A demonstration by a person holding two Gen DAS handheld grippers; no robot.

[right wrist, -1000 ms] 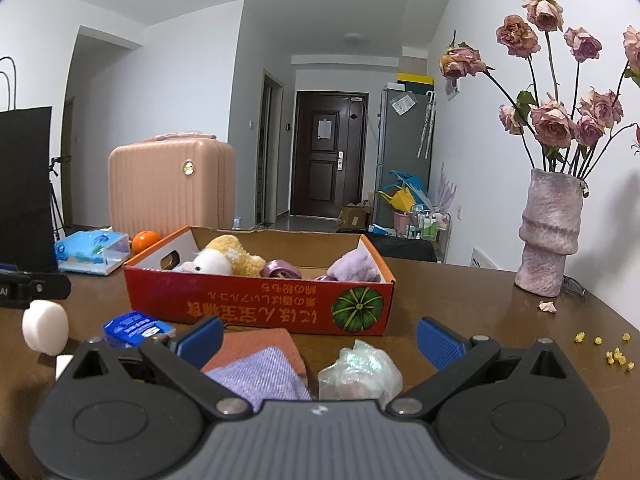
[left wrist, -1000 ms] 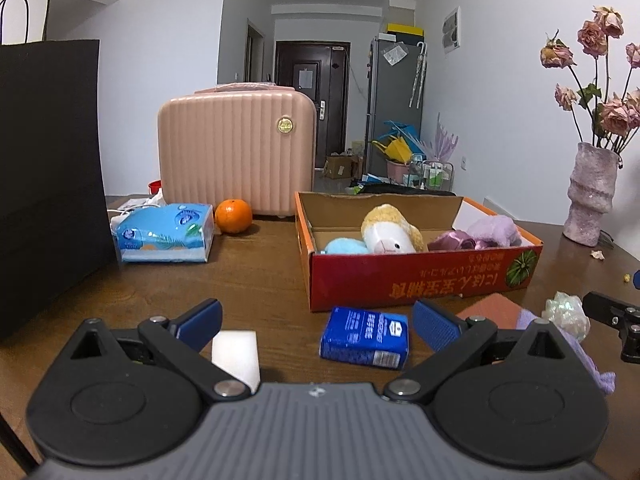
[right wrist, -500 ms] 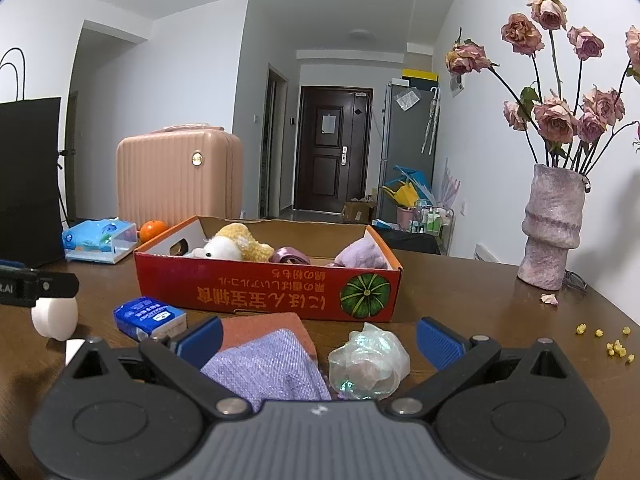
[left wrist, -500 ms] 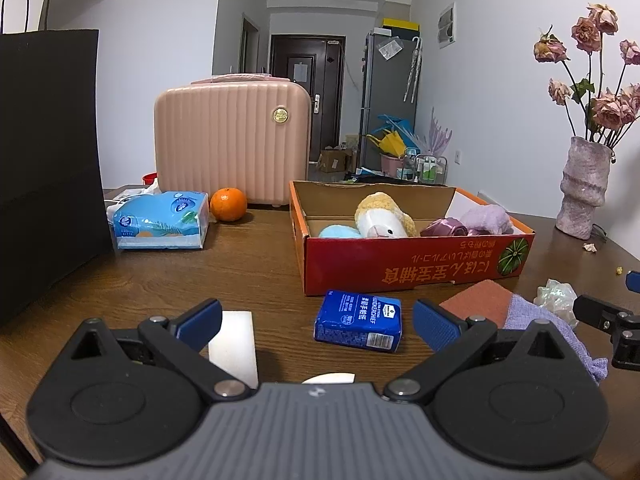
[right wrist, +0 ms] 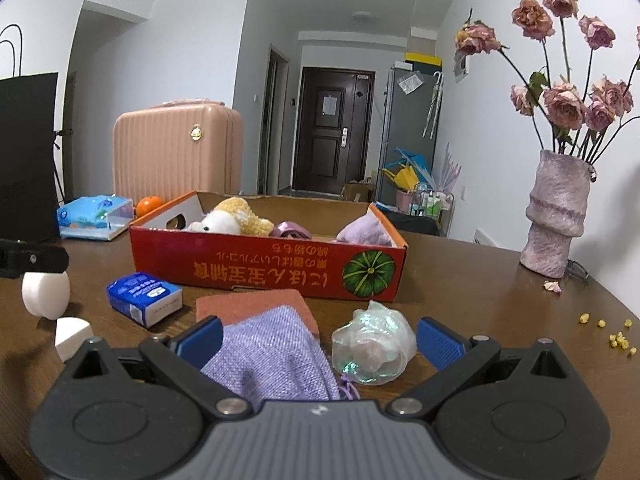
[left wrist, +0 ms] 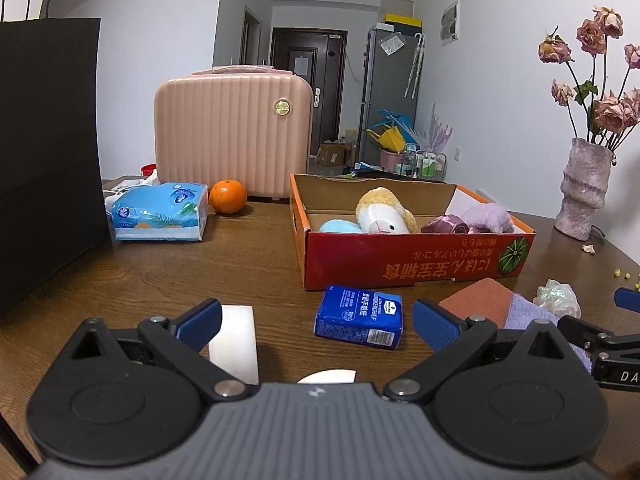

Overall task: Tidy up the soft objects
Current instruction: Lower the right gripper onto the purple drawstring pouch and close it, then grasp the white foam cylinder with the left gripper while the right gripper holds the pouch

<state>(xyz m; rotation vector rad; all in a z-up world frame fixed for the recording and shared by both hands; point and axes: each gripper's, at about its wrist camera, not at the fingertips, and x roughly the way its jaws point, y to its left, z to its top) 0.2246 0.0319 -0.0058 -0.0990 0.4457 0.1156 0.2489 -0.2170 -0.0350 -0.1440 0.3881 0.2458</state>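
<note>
A red cardboard box (left wrist: 416, 266) (right wrist: 280, 276) on the brown table holds a plush sheep (left wrist: 384, 212) (right wrist: 230, 216), a light blue soft item (left wrist: 338, 227), a purple ribbon (left wrist: 444, 225) and a lilac plush (left wrist: 486, 216) (right wrist: 364, 230). A blue tissue pack (left wrist: 359, 317) (right wrist: 144, 298) lies in front of the box. My left gripper (left wrist: 316, 322) is open and empty, above a white round sponge (left wrist: 328, 377) (right wrist: 45, 294) and a white block (left wrist: 233, 340). My right gripper (right wrist: 318, 336) is open over a lilac cloth (right wrist: 272, 356) on a terracotta cloth (right wrist: 256, 306), beside a crumpled clear bag (right wrist: 372, 346).
A pink suitcase (left wrist: 234, 142), an orange (left wrist: 227, 196) and a blue tissue box (left wrist: 160, 212) stand at the back left. A black paper bag (left wrist: 44, 152) stands at the left. A vase of dried roses (right wrist: 558, 216) stands at the right, with yellow crumbs (right wrist: 612, 332) near it.
Both grippers have drawn back from the box and risen a little. The white round sponge now shows under my left gripper. Both stay open.
</note>
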